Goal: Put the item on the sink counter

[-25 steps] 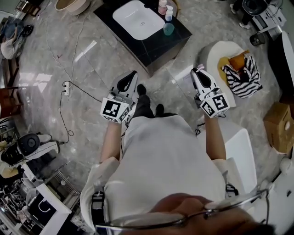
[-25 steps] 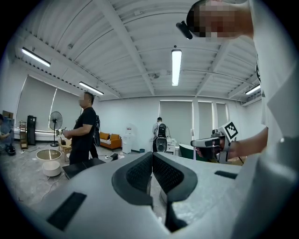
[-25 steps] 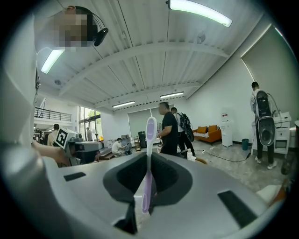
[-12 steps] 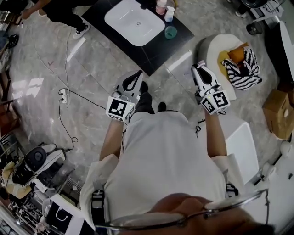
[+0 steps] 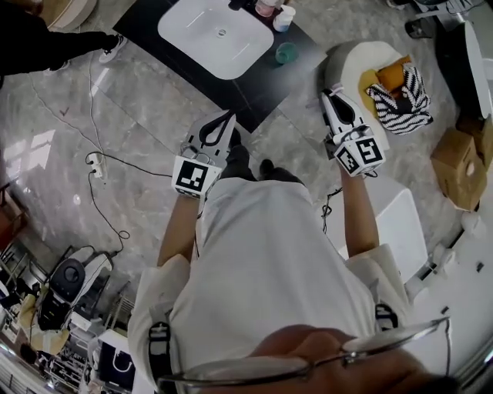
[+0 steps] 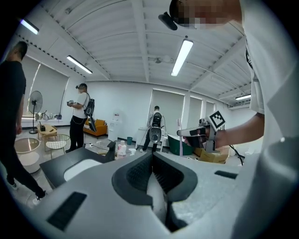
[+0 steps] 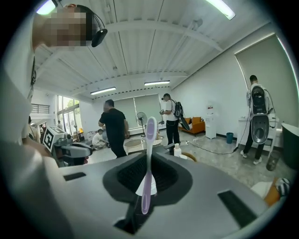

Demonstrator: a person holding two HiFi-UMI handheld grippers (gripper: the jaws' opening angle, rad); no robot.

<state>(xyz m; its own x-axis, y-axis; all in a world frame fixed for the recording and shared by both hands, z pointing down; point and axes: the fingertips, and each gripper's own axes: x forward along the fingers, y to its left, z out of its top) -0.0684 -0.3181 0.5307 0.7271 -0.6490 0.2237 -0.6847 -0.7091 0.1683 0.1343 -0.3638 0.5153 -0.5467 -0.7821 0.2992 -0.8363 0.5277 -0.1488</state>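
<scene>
A lilac and white toothbrush [image 7: 148, 154] stands upright between the jaws of my right gripper [image 7: 148, 164], which is shut on its handle. In the head view my right gripper [image 5: 329, 95] hangs in the air short of the black sink counter [image 5: 254, 81], off its near right corner. That counter holds a white basin [image 5: 219, 35]. My left gripper [image 5: 228, 117] hovers over the counter's near edge, jaws pressed together with nothing between them. The left gripper view looks past my left gripper [image 6: 152, 157] to the counter [image 6: 70, 161] and to the right gripper holding the toothbrush [image 6: 179, 123].
A pink bottle [image 5: 266, 8], a white cup [image 5: 284, 18] and a teal cup [image 5: 286, 52] stand on the counter's far right. To the right are a round white stand [image 5: 350, 73] bearing a striped bag [image 5: 400, 96], a cardboard box [image 5: 456, 158] and a white block [image 5: 394, 223]. A person in black [image 5: 38, 38] is at upper left, a power strip [image 5: 95, 163] on the floor.
The sink counter has drawn nearer to both grippers. A person in black has come into view at the upper left. Both grippers keep their hold.
</scene>
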